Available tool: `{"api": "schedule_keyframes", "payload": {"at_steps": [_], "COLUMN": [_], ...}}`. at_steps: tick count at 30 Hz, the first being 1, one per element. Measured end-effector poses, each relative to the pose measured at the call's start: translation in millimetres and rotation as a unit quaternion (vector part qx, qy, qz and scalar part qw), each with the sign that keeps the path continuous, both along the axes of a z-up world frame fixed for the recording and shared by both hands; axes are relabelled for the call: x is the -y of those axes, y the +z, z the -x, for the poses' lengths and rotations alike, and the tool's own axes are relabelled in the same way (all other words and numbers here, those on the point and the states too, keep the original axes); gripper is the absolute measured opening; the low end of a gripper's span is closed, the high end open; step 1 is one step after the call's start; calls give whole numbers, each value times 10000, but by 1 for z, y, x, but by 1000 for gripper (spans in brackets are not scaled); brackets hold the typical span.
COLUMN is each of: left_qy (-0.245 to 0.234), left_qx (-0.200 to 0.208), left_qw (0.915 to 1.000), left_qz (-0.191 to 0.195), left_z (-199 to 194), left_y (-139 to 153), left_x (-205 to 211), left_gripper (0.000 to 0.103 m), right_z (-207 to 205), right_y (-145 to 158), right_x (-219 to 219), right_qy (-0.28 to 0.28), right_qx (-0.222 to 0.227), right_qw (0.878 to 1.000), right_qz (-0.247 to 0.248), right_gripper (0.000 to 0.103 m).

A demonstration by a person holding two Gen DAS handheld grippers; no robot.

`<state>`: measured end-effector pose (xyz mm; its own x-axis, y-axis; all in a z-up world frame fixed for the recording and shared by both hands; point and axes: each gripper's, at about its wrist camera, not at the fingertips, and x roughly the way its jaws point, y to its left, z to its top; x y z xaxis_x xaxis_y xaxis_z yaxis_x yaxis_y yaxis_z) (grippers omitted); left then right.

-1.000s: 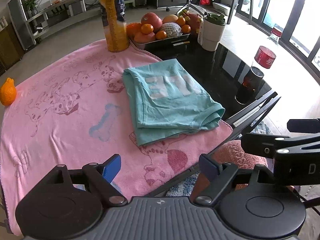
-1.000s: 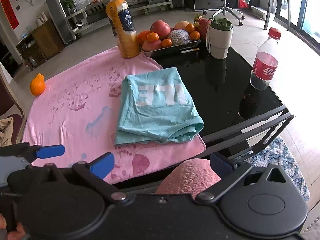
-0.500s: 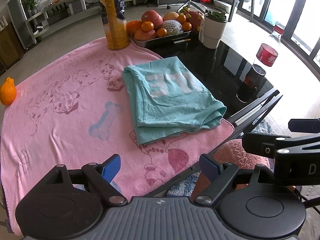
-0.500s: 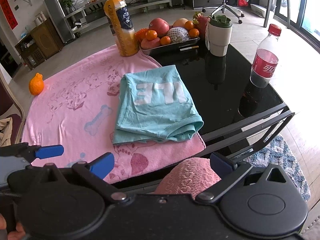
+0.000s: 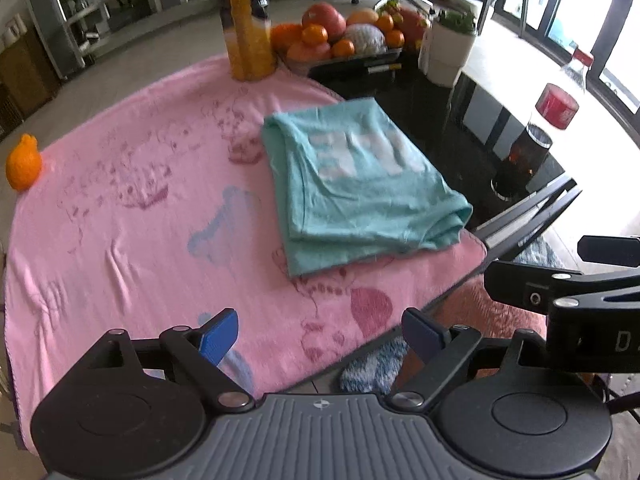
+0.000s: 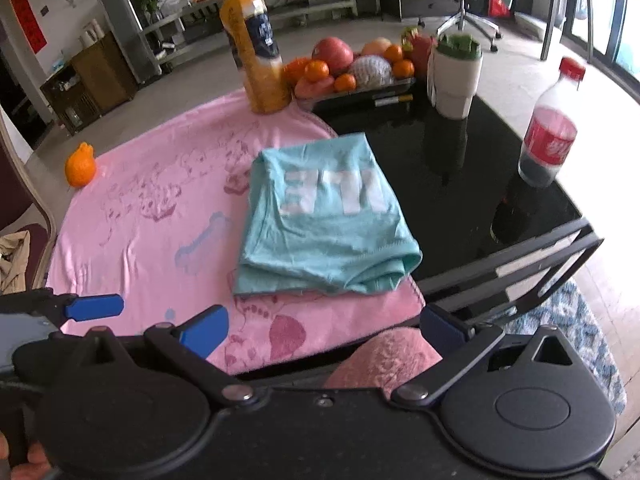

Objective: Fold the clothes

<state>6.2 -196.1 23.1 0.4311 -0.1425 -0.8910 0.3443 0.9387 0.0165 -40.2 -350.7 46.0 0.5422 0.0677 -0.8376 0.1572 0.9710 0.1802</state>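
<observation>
A teal T-shirt (image 5: 360,184) (image 6: 324,216) with white letters lies folded into a rectangle on a pink dog-print blanket (image 5: 132,208) (image 6: 152,216), its right side over the black glass. My left gripper (image 5: 320,334) hovers open near the blanket's front edge, well short of the shirt, nothing between its blue pads. My right gripper (image 6: 324,330) is also open and empty, held back at the table's front edge. Part of the right gripper (image 5: 568,288) shows at the right of the left wrist view, and a left gripper's blue fingertip (image 6: 94,306) at the left of the right wrist view.
An orange juice bottle (image 6: 256,48), a fruit tray (image 6: 352,68) and a white cup (image 6: 456,76) stand at the back. A cola bottle (image 6: 550,136) stands at right on the black glass table (image 6: 460,168). A lone orange (image 6: 80,166) sits at the blanket's left edge. A pink fuzzy cloth (image 6: 384,360) shows below the table front.
Both grippers have drifted slightly toward the table and the views are blurred by motion. The shirt has not moved and both grippers stay open.
</observation>
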Motion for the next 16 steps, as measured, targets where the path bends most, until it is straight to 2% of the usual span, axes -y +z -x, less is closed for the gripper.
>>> {"api": "schedule_keyframes", "payload": {"at_steps": [16], "left_qy": [-39], "left_qx": [32], "left_qw": [10000], "left_qz": [18], "left_z": [1], "left_y": [-4], "left_x": [2], "left_gripper": [89], "right_z": [2], "right_y": [-8], "right_x": [2], "right_qy": [-75], "right_qx": [-107], "right_qw": [9999], "right_qz": [-41], "right_gripper": [102]}}
